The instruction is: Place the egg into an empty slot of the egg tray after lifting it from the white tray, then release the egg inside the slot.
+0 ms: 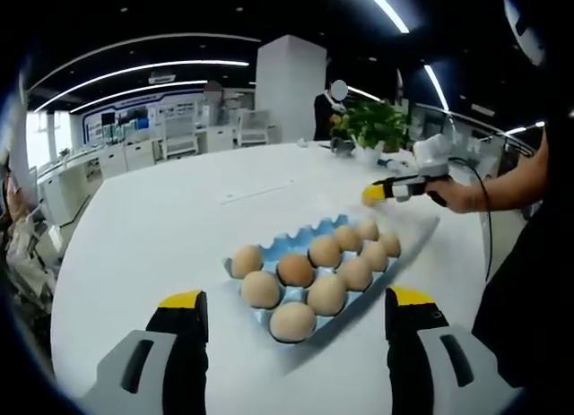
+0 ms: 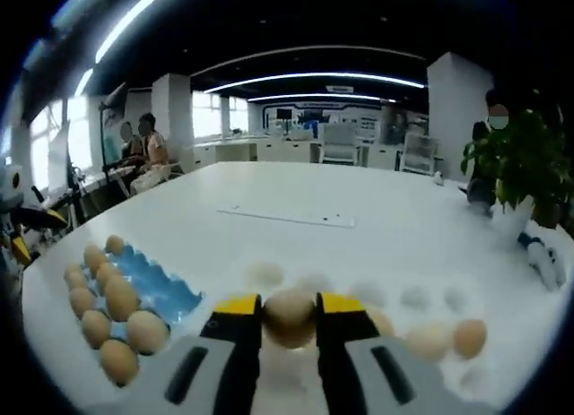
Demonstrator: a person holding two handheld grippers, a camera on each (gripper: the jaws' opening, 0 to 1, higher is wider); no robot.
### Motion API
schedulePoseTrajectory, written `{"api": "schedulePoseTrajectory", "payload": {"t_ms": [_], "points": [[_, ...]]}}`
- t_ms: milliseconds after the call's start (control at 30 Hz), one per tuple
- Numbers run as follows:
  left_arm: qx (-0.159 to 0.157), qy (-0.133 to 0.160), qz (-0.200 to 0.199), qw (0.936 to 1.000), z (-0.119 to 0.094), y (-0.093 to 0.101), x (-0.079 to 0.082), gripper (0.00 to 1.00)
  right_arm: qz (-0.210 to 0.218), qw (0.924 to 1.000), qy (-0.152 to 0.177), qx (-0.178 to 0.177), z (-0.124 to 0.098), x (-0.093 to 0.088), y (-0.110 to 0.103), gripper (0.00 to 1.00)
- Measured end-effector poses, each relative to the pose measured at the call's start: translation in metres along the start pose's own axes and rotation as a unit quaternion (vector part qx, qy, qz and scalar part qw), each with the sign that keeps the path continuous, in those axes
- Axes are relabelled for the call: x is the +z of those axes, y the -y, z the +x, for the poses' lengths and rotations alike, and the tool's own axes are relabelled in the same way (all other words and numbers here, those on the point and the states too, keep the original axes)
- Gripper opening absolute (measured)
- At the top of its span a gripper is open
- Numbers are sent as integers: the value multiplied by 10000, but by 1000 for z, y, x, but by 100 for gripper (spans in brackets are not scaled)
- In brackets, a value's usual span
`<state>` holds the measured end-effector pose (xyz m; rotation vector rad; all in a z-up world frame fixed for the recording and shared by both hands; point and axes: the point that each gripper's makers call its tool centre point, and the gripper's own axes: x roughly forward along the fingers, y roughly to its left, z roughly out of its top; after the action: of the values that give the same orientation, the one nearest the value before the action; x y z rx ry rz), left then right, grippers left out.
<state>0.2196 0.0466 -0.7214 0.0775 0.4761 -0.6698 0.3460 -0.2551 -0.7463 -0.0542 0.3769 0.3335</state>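
Jaws clamp egg (image 2: pixel 289 315) | white tray (image 2: pixel 421 316) blurred, perhaps 2 eggs left

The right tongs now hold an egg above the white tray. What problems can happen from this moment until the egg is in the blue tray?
1. The egg is held only between the tips of the right tongs, so it may slip or crack if squeezed harder.
2. The blue egg tray is off to the side and already holds many eggs, so the carried egg could knock one.
3. Lifting could bump the eggs in the white tray.
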Motion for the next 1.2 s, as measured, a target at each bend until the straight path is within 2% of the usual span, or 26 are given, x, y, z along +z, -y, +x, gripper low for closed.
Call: {"api": "schedulePoseTrajectory", "payload": {"t_ms": [300, 533, 833, 1200], "points": [[-4, 2, 11, 10000, 0, 0, 0, 81, 188, 9990, 195, 354, 6, 19, -27, 23], [10, -6, -3, 10000, 0, 0, -1, 81, 184, 9977, 246, 605, 11, 25, -50, 23], [55, -21, 1, 10000, -1, -3, -3, 82, 152, 9959, 308, 836, 15, 34, -68, 22], [60, 4, -13, 10000, -2, -4, -1, 82, 130, 9906, 343, 1315, 28, 42, -110, 22]]}}
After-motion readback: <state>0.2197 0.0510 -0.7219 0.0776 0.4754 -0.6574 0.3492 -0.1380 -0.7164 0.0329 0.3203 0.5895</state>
